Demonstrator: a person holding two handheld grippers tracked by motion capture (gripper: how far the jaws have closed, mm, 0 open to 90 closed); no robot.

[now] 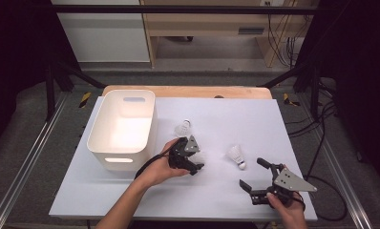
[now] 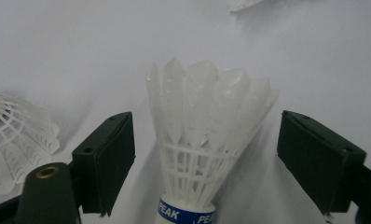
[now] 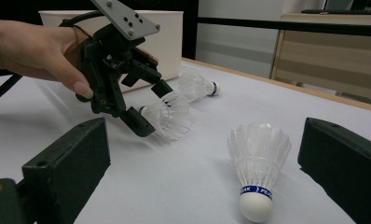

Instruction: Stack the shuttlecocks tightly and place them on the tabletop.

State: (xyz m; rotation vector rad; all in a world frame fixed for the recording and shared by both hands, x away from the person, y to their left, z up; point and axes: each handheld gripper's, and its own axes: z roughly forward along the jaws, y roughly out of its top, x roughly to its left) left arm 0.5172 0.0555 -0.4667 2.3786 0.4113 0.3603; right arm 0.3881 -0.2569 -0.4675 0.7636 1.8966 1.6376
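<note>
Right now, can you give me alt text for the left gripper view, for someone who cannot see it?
A white shuttlecock with a blue band stands between the left gripper's two open black fingers, with gaps on both sides. It sits on a white table, and a second shuttlecock lies at the left edge.

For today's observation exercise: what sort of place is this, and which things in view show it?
Probably a lab or workshop set up for recording. A white table stands inside a dark metal frame, cables hang by a wooden bench behind, and a person holds a left gripper.
</note>
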